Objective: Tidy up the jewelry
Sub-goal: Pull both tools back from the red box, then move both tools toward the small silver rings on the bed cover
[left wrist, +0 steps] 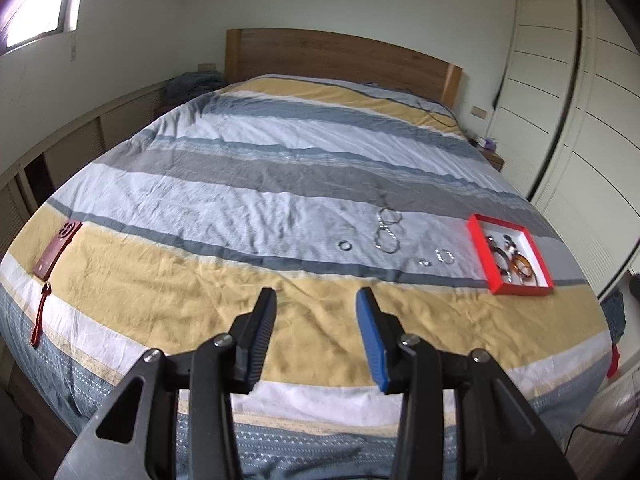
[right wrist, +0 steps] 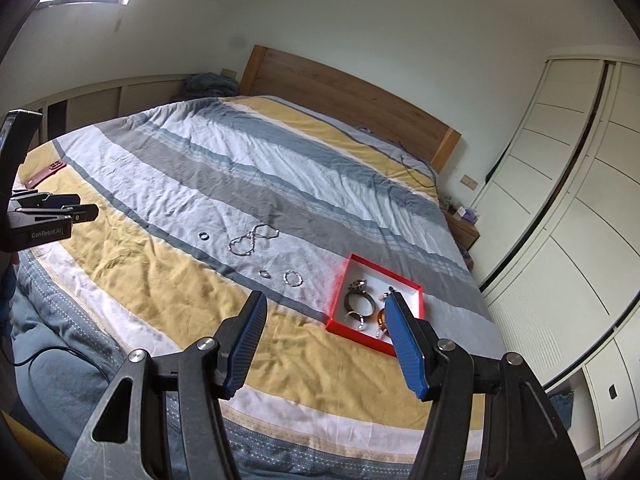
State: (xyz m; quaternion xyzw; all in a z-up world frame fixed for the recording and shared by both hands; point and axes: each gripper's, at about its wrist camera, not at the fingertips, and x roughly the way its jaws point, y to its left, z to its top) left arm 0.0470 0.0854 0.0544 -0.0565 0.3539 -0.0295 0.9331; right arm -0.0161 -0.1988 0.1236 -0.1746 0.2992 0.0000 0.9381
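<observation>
Left wrist view: the left claw (left wrist: 316, 300) hangs released above the striped bed (left wrist: 240, 184), nothing between its pads. Toward one o'clock from it four loose silver pieces lie on the cover: a small ring (left wrist: 344, 245), a tangled chain (left wrist: 387, 232), a tiny ring (left wrist: 425, 263) and a beaded ring (left wrist: 445, 256). At two o'clock sits the red box (left wrist: 520, 290) with jewelry inside, too jumbled and small to count. At nine o'clock a dark red case (left wrist: 56, 248) lies flat, and a red strap (left wrist: 40, 320) trails below it.

Right wrist view: the right claw (right wrist: 324, 308) is released and empty; its right finger covers part of the red box (right wrist: 340, 326), so the contents are cut off, though a dark bracelet (right wrist: 360, 300) and an amber piece (right wrist: 380, 316) show. The same four loose pieces lie at eleven o'clock: small ring (right wrist: 204, 235), chain (right wrist: 253, 240), tiny ring (right wrist: 264, 274), beaded ring (right wrist: 292, 278). The left claw (right wrist: 86, 210) pokes in at nine o'clock, side-on.
</observation>
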